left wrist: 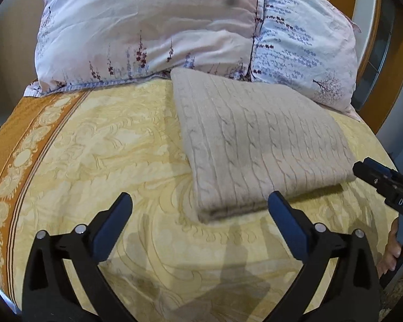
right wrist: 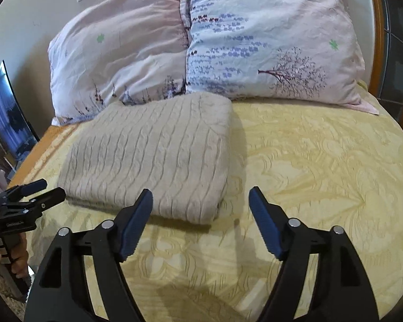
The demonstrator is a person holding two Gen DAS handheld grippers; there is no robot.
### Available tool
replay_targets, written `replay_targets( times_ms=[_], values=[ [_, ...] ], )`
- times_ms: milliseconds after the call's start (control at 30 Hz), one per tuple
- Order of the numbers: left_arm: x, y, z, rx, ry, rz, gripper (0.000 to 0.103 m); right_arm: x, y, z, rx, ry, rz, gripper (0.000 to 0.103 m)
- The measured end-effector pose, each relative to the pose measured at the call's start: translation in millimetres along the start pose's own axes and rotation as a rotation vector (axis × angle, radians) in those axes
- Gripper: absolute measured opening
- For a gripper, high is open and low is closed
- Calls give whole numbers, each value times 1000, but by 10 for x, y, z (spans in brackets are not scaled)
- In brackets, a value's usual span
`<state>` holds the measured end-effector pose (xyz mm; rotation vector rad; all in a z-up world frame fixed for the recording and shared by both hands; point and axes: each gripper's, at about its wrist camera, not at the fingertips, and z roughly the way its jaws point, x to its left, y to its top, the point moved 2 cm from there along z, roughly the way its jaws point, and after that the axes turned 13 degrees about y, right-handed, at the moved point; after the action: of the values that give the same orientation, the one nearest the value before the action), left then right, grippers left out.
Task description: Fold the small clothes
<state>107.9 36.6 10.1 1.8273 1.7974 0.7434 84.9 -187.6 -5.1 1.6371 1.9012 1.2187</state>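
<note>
Cable-knit sweater (left wrist: 258, 139), beige and folded into a rectangle, lies on the yellow bedspread (left wrist: 94, 147), its far edge touching two floral pillows (left wrist: 147, 26). Left gripper (left wrist: 200, 201) and right gripper (right wrist: 200, 196) both gape, empty, near its front edge. Lettering "DAS" shows on the right gripper's body, cut off.

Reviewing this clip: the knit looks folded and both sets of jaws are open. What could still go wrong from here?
1. The left gripper has one finger right at the near edge of the folded sweater; pulling away carelessly might snag the knit and spoil the fold.
2. The sweater's far edge sits against the pillows, so a nudge forward could bunch it.
3. The right gripper hovers at the sweater's near corner, with the same snag risk.
</note>
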Motion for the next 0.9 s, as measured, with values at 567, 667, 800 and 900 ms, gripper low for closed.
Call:
replay_targets(
  times_ms=[567,667,800,900],
  values=[
    [-238,-193,168,100,77,78,101,207,-277,290,142,-62,23,99],
    [-250,-208,187,103,91,86,101,221,-281,319,150,-82,14,99],
    [-267,-206,201,97,106,102,101,222,-277,335,156,-93,11,99],
    [-265,-201,210,93,105,101,101,235,-270,346,159,-109,3,99]
  ],
)
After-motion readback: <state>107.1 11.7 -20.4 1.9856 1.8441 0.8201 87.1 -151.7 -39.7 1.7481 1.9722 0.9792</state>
